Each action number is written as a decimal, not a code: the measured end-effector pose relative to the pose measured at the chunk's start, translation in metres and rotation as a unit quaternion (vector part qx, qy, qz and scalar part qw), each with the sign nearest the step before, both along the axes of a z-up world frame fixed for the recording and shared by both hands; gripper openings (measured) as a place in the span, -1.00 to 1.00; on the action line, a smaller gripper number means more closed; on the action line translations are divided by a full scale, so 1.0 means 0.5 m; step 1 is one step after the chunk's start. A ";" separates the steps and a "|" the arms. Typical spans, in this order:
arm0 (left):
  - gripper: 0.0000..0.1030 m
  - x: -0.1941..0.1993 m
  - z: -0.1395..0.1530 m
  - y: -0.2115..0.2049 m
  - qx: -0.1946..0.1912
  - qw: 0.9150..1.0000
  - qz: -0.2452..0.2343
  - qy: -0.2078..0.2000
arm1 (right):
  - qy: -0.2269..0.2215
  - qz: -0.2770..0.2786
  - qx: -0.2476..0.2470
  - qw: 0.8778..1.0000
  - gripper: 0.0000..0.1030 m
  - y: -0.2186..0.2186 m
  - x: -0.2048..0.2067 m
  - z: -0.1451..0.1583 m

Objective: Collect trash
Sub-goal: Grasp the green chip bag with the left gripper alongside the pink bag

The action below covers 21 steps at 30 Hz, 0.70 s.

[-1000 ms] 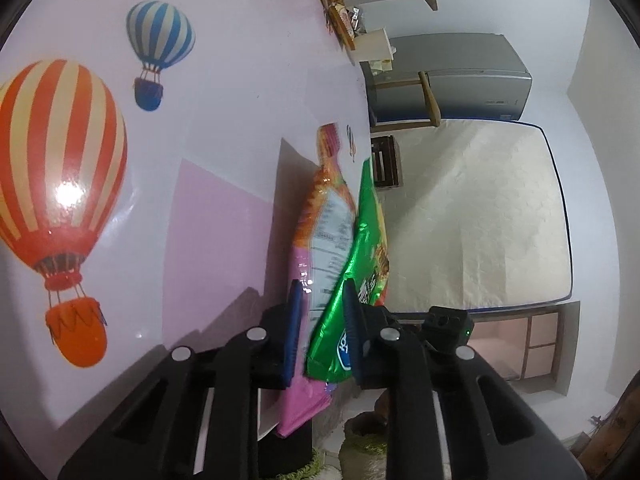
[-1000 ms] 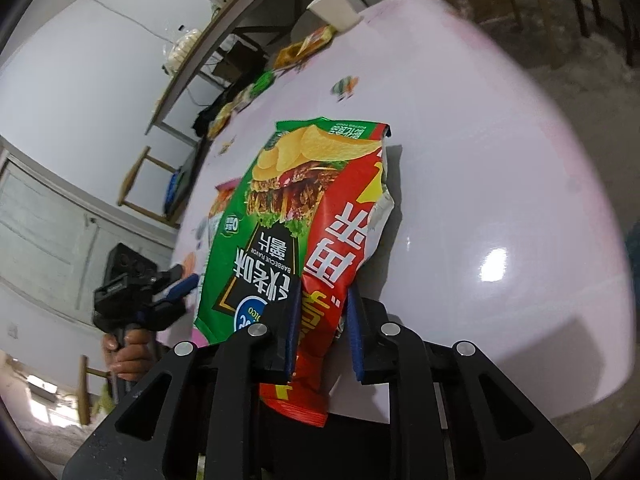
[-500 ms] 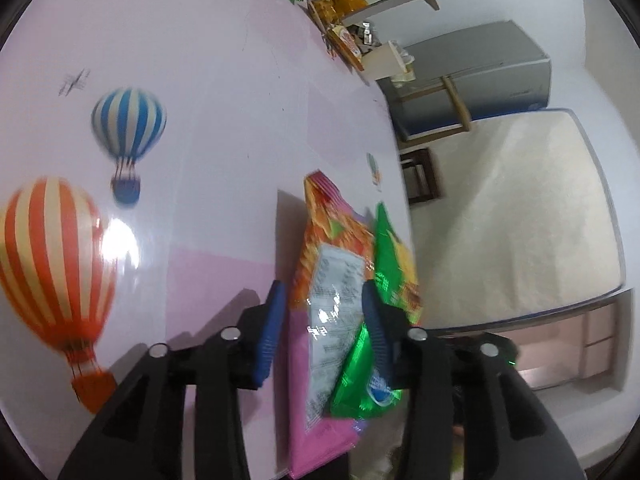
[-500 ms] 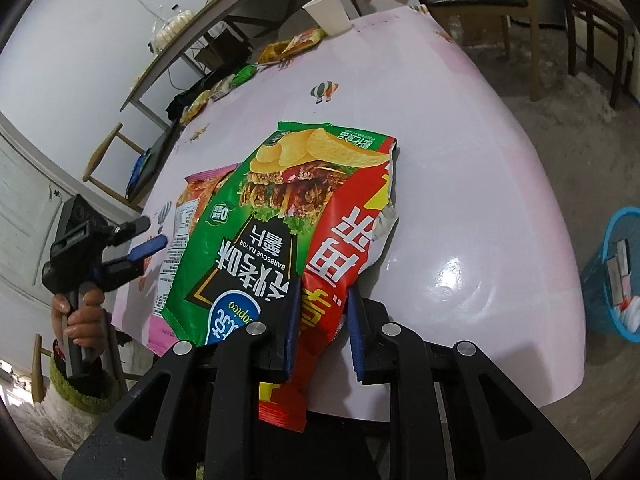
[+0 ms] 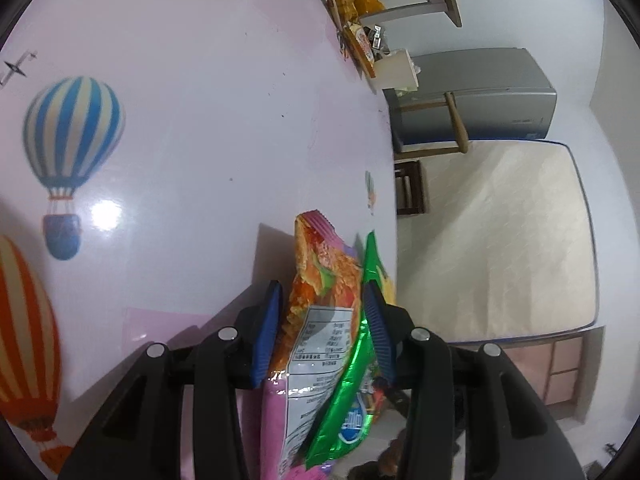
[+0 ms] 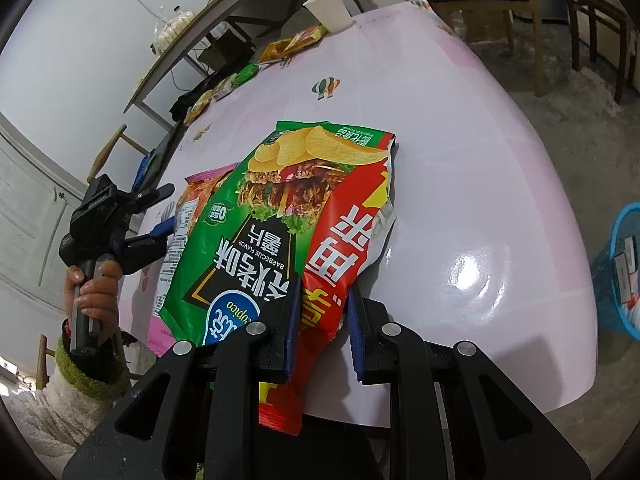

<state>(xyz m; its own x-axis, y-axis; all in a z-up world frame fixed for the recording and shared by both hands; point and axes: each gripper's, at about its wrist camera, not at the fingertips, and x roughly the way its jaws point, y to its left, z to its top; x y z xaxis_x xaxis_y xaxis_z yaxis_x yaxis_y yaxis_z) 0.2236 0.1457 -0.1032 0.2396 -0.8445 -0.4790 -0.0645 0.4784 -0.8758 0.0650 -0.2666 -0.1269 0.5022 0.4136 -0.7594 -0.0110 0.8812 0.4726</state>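
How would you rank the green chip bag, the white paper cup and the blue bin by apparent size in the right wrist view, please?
1. green chip bag, clearly largest, though nearest the camera.
2. blue bin, cut off by the frame edge.
3. white paper cup, farthest away.

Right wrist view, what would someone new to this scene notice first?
The big green and red barbecue chip bag dominates, lying on the pale pink table with its near red end pinched in the right gripper. To its left, a hand holds the left gripper, its jaws apart around the edge of a pink and orange snack bag tucked under the chip bag. A blue waste basket stands on the floor at far right.
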 end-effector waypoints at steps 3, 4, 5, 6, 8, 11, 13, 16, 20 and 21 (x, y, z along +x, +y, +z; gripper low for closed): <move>-0.21 -0.007 -0.008 0.004 -0.035 0.999 -0.005 0.013 | 0.000 0.000 0.003 1.000 -0.62 -0.003 0.000 -0.002; -0.21 -0.013 -0.011 0.006 -0.050 0.999 -0.007 0.018 | -0.001 0.000 0.004 1.000 -0.62 -0.003 0.000 -0.003; -0.21 -0.019 -0.019 0.009 -0.070 0.997 -0.008 0.025 | -0.001 0.000 0.005 1.000 -0.62 -0.003 0.000 -0.003; -0.21 -0.020 -0.020 0.006 -0.081 0.996 -0.006 0.027 | -0.001 0.000 0.005 1.000 -0.62 -0.003 0.000 -0.003; -0.21 -0.027 -0.024 0.012 -0.099 0.995 0.001 0.028 | -0.003 0.002 0.005 1.000 -0.62 -0.003 0.000 -0.003; -0.25 -0.025 -0.020 0.011 -0.099 0.995 0.004 0.025 | -0.003 0.003 0.005 1.000 -0.62 -0.003 0.000 -0.003; -0.30 -0.023 -0.012 0.001 -0.072 0.997 -0.001 0.017 | -0.003 0.003 0.004 1.000 -0.62 -0.003 0.000 -0.003; -0.67 -0.022 -0.008 -0.013 -0.027 1.000 -0.014 0.007 | -0.004 0.001 0.008 1.000 -0.62 -0.005 -0.001 -0.003; -0.84 -0.026 -0.004 -0.018 -0.009 1.000 -0.017 -0.002 | -0.005 -0.001 0.028 1.000 -0.63 -0.013 -0.004 -0.001; -0.91 -0.028 0.000 -0.016 -0.004 1.000 -0.016 -0.006 | -0.006 -0.001 0.034 0.999 -0.64 -0.016 -0.006 0.002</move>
